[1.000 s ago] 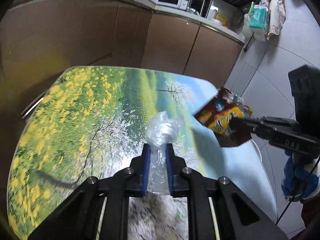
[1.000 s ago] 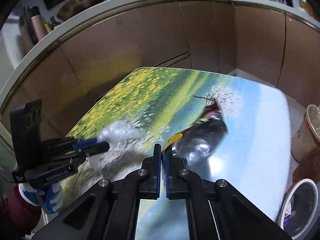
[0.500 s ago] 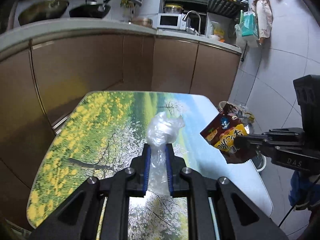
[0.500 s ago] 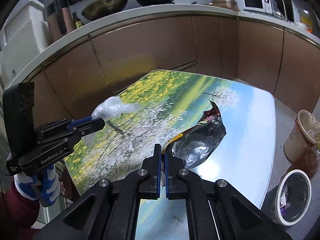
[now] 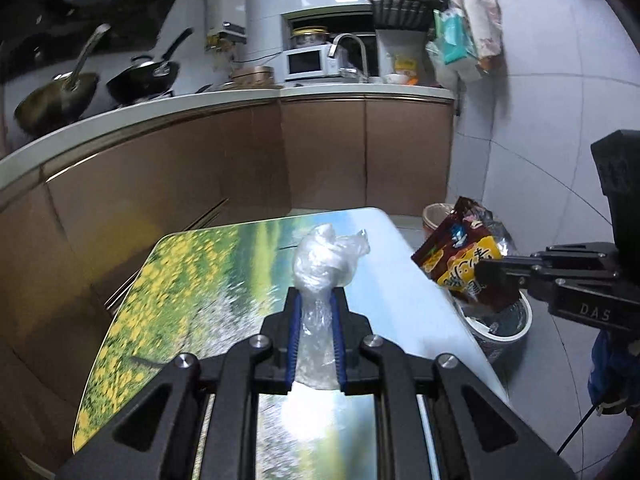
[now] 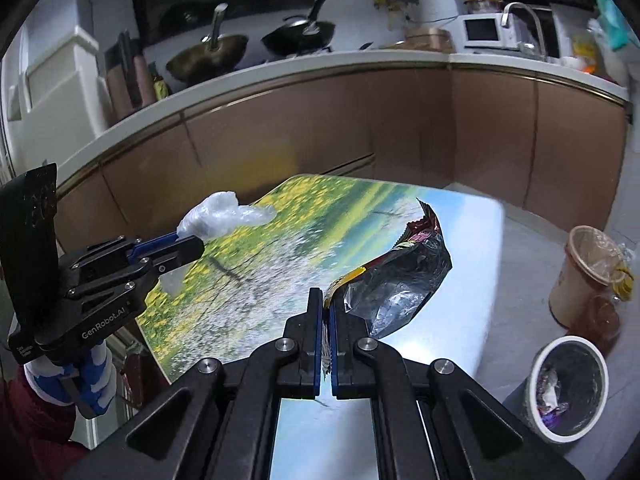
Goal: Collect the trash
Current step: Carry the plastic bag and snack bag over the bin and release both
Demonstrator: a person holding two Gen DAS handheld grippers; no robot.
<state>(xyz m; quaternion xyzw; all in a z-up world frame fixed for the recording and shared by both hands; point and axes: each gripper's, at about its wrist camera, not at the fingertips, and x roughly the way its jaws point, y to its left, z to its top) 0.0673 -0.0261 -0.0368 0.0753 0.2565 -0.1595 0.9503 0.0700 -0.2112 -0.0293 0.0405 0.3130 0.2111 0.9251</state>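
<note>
My left gripper [image 5: 316,300] is shut on a crumpled clear plastic wrap [image 5: 326,258] and holds it above the flower-print table [image 5: 192,280]. From the right wrist view the same gripper [image 6: 192,242] and wrap [image 6: 224,216] show at the left. My right gripper [image 6: 327,300] is shut on the corner of a red and yellow snack bag [image 6: 396,280] with a silver inside, held above the table's right side. In the left wrist view the bag [image 5: 464,258] hangs over a round white trash bin [image 5: 500,324] on the floor.
The bin [image 6: 568,388] stands on the floor right of the table [image 6: 460,300], with a tall paper cup [image 6: 584,276] behind it. Brown kitchen cabinets [image 5: 200,184] and a counter with pans run behind the table.
Both grippers have risen and pulled back from the table with their trash. The snack bag has moved right, from over the table edge to above the bin.
</note>
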